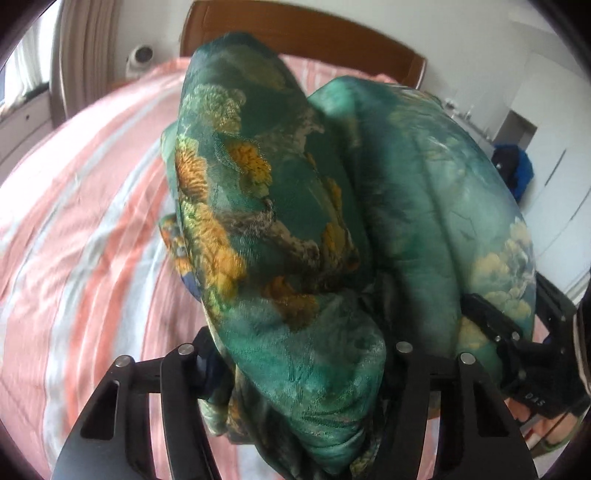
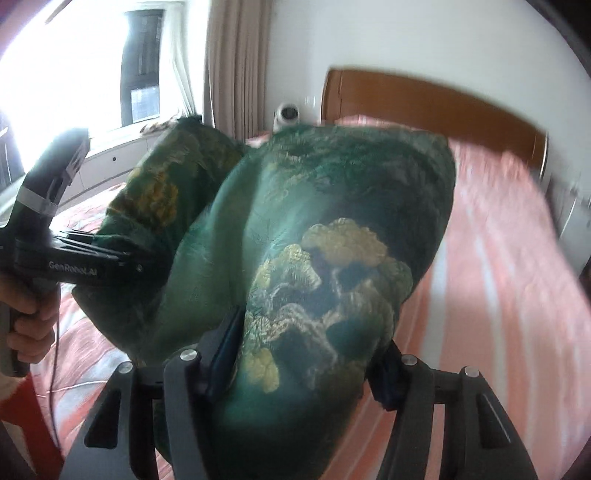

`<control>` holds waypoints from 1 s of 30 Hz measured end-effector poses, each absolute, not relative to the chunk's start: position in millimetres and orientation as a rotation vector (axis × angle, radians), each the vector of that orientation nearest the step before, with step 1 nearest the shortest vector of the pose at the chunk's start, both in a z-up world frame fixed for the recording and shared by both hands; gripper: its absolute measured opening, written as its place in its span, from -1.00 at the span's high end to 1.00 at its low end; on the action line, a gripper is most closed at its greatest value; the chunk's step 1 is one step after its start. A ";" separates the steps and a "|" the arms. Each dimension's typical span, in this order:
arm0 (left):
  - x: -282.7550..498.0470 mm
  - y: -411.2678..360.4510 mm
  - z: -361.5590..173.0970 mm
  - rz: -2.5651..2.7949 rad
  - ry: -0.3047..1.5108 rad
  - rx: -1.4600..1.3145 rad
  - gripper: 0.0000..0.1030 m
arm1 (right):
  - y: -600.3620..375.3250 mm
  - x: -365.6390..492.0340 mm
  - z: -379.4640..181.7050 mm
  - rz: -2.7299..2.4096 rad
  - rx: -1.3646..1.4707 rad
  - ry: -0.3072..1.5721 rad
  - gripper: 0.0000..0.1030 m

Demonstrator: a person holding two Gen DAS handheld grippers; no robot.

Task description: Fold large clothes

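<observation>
A large green garment (image 1: 295, 229) with yellow and orange floral print hangs bunched above the bed, filling both views; in the right wrist view it (image 2: 314, 258) drapes over my fingers. My left gripper (image 1: 295, 373) is shut on a thick fold of the garment, and it shows from the side in the right wrist view (image 2: 147, 260). My right gripper (image 2: 299, 365) is shut on another fold, and it shows at the right edge of the left wrist view (image 1: 480, 325). The two grippers are close together. Cloth hides the fingertips.
A bed with a pink and white striped sheet (image 1: 81, 206) lies below. A wooden headboard (image 1: 303, 29) stands at the far end. A small white camera (image 2: 287, 114), curtains (image 2: 236, 55) and a window (image 2: 140, 66) are behind it. A dark blue bag (image 1: 515, 173) sits at the right.
</observation>
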State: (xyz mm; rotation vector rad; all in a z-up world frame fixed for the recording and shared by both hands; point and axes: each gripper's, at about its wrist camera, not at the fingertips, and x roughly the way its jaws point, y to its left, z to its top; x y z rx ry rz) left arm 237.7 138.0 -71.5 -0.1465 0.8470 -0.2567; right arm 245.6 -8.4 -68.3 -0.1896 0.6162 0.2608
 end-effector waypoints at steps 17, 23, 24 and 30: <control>360.1 172.0 -102.9 -0.158 0.872 -0.218 -0.93 | -99.1 391.8 -84.0 0.091 0.054 0.789 -0.89; 296.1 175.0 -54.6 -0.160 0.712 -0.103 -0.93 | -106.4 367.5 -65.1 0.096 0.073 0.710 -0.91; 289.9 166.0 -44.0 -0.163 0.695 -0.070 -0.95 | -106.7 359.7 -59.8 0.086 0.063 0.699 -0.92; 218.2 108.7 -51.9 -0.143 0.735 0.107 -0.99 | -106.6 294.8 -57.3 0.054 -0.016 0.702 -0.97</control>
